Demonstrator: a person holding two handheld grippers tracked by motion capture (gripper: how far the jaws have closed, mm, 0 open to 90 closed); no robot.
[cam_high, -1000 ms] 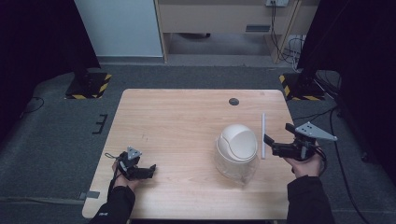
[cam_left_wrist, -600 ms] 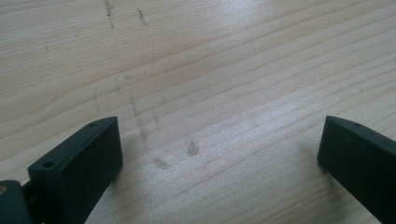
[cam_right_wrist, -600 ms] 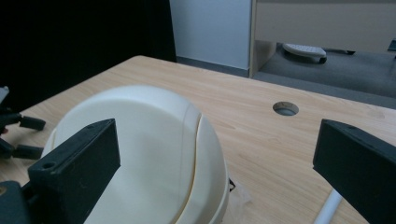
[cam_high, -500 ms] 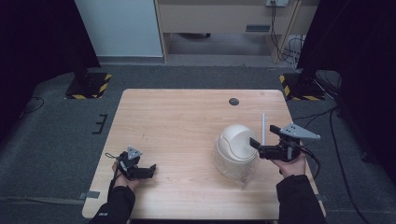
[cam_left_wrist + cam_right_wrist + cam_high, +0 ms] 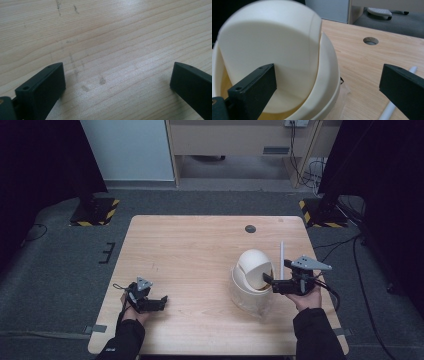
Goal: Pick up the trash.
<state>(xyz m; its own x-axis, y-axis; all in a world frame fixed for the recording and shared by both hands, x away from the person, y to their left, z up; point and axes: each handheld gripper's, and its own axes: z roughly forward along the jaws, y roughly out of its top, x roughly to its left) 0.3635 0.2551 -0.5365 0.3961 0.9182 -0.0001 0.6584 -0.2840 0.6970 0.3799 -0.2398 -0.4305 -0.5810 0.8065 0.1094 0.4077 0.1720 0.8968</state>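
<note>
Swing-lid bin [image 5: 251, 281]: a small cream tabletop bin with a domed, pivoting lid [image 5: 272, 42], standing directly ahead of the right gripper [image 5: 269, 281], on the wooden table [image 5: 200, 250]. The right gripper's 2 jaws are spread wide; its near jaw sits at the lid opening, apparently against the flap, while the other jaw stands clear over the table. A thin white rod [image 5: 398, 93] lies just beyond that outer jaw. The left gripper [image 5: 117, 80] rests low over bare table with jaws equally spread, holding nothing, well apart from the bin.

Handling, as judged: the shell looks like thin, rigid plastic, light and smooth, so it would likely slide or tip under a sideways push. The flap should swing on little force. The fixed rim below the dome appears the soundest place to grip; the curved lid would slip.

Obscured: the bin's interior is in shadow, its contents unreadable. The clear material under its base is hard to identify. Contact between jaw and flap cannot be confirmed.
</note>
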